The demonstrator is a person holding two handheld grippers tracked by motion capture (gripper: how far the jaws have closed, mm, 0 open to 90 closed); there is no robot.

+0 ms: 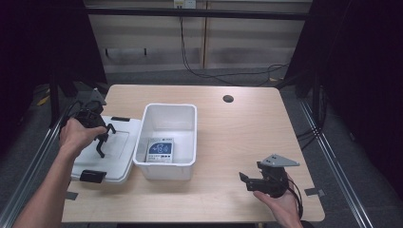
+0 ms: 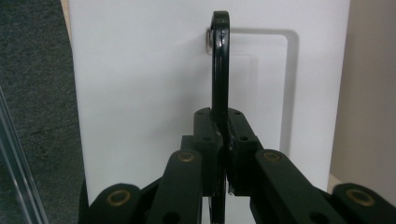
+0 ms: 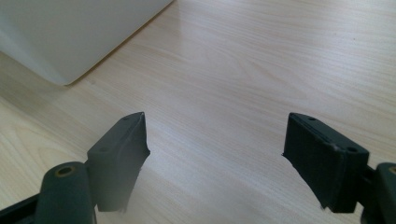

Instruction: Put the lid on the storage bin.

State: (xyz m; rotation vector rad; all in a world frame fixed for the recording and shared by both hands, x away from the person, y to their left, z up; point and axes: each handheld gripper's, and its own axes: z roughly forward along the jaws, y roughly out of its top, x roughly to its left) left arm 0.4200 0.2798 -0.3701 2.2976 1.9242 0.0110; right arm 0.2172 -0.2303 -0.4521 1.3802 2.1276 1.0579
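A white lid (image 1: 116, 149) lies flat at the table's left, with a black latch (image 1: 92, 175) on its near edge. My left gripper (image 1: 100, 142) hangs just over the lid, shut on a thin black curved piece (image 2: 220, 70); in the left gripper view (image 2: 223, 122) that piece stands edge-on against the white lid (image 2: 140, 93). Beside the lid stands an open white bin (image 1: 189, 137) with a blue and white packet (image 1: 160, 148) on its floor. My right gripper (image 1: 244, 180) is low over the front right of the table, open, with bare wood between its jaws (image 3: 215, 144).
A second black latch (image 1: 120, 118) sits on the lid's far edge. A round cable hole (image 1: 228, 99) is near the table's back edge. The bin's corner (image 3: 70, 37) lies up and left of the right jaws. Dark floor and metal rails flank the table.
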